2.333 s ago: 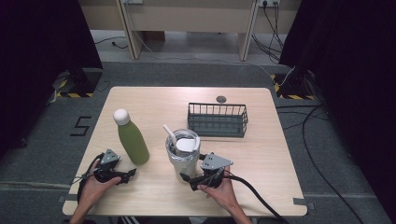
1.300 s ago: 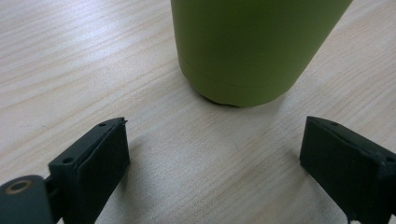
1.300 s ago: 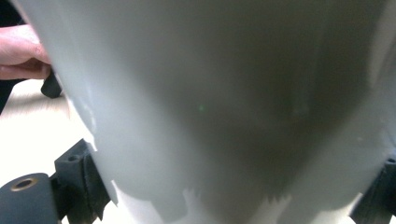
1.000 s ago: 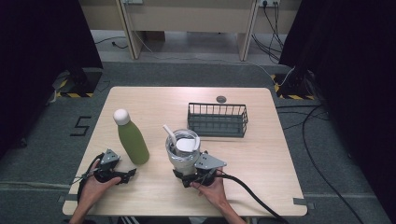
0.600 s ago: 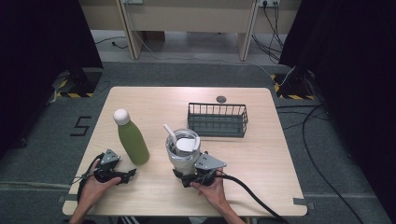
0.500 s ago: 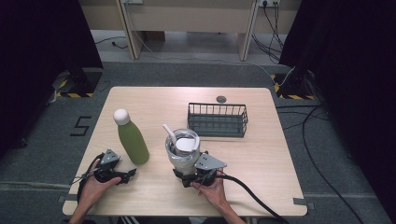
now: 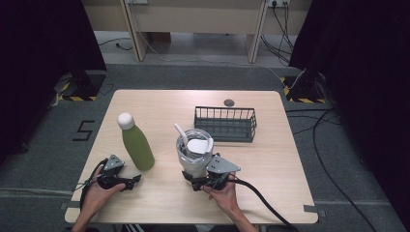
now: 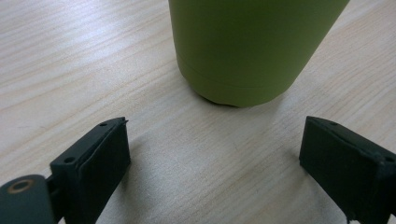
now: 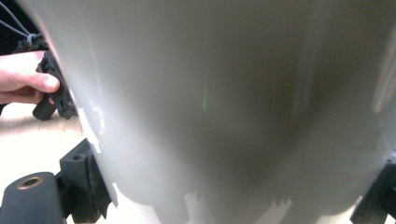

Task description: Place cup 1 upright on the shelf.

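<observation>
A green bottle [image 7: 137, 146] with a white cap stands at the table's front left; its base [image 8: 243, 51] is just ahead of my left gripper [image 8: 212, 158], which is open and apart from it. A steel cup [image 7: 194, 157] with a white lid and a white utensil in it stands near the front middle. My right gripper [image 7: 191, 180] is low at the cup's base. In the right gripper view the cup wall [image 9: 243, 93] sits between the wide-apart jaws of the right gripper [image 9: 233, 196], which is open.
A black wire basket [image 7: 225, 123] stands behind the cup to the right. A small dark disc [image 7: 228, 102] lies near the far edge. The other hand with its gripper [image 9: 46, 91] shows left of the cup. Bare tabletop [image 7: 280, 154] lies to the right.
My right gripper has slid left and forward until the cup's base came between its jaws, then held still. The left gripper, bottle and basket have not moved.
</observation>
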A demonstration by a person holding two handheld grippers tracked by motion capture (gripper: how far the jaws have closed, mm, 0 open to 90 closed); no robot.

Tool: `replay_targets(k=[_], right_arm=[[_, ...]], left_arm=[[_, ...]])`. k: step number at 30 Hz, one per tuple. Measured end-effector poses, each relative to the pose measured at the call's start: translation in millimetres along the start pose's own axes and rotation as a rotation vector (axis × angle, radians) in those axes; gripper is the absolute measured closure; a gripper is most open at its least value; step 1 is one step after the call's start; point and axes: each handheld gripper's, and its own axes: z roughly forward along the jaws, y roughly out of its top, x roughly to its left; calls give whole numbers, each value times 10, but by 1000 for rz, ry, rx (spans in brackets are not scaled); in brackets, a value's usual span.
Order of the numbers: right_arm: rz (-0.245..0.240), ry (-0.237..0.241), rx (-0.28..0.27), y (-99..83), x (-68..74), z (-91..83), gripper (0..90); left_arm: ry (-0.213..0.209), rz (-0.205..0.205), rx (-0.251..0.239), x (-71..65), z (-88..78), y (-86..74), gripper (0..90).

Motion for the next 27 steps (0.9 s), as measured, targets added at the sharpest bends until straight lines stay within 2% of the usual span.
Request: replay_targets(k=[13,27], right_arm=[[-3,-30,-13,111,-103,-95,108],[-8,-124,-20,368,-363,-300,108]], left_arm=[[0,-1,-1,0,0,0,79],[0,-1,0,1,0,0,78]])
